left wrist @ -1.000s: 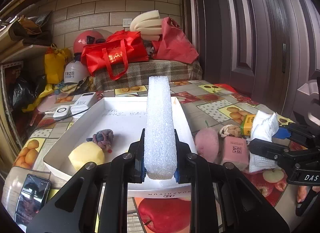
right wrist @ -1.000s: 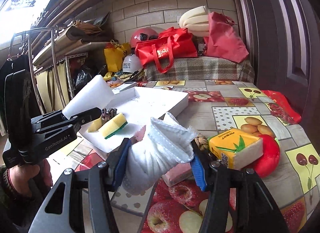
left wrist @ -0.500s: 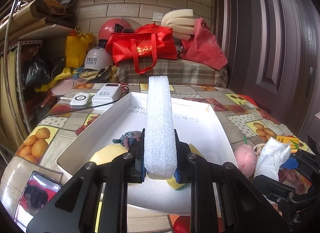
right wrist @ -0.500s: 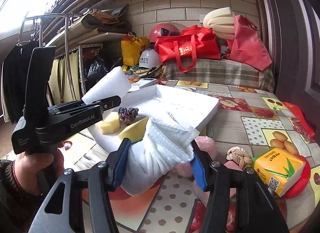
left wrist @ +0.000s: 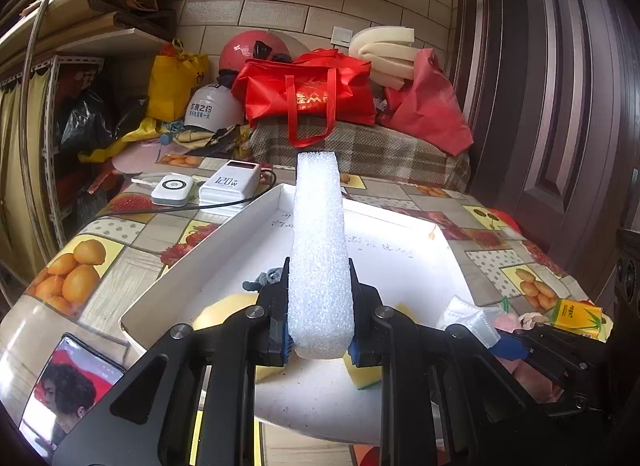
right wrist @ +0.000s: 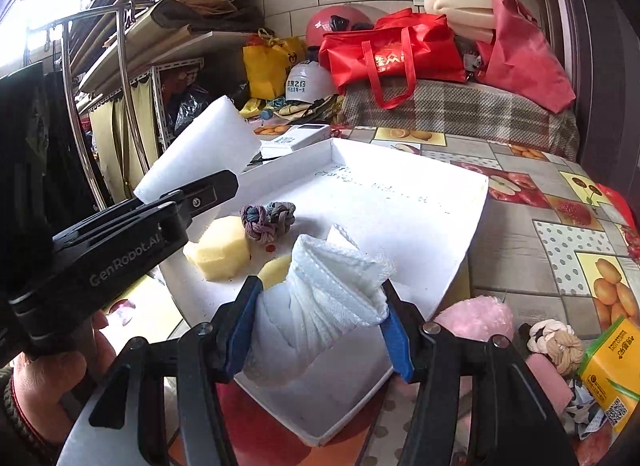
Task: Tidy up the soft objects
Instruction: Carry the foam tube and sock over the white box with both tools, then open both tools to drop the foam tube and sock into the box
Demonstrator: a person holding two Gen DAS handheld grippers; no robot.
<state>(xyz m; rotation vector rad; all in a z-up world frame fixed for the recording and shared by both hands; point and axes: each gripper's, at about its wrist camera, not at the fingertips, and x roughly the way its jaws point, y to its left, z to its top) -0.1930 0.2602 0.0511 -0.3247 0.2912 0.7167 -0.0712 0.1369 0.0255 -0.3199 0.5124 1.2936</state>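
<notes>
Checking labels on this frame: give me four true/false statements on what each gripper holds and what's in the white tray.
1. The left gripper is shut on a white foam block. True.
2. The right gripper is empty. False: it is shut on a white cloth.
3. A knotted grey rope toy lies in the white tray. True.
4. The pink plush lies in the tray. False: it sits on the tablecloth outside the tray's edge.
</notes>
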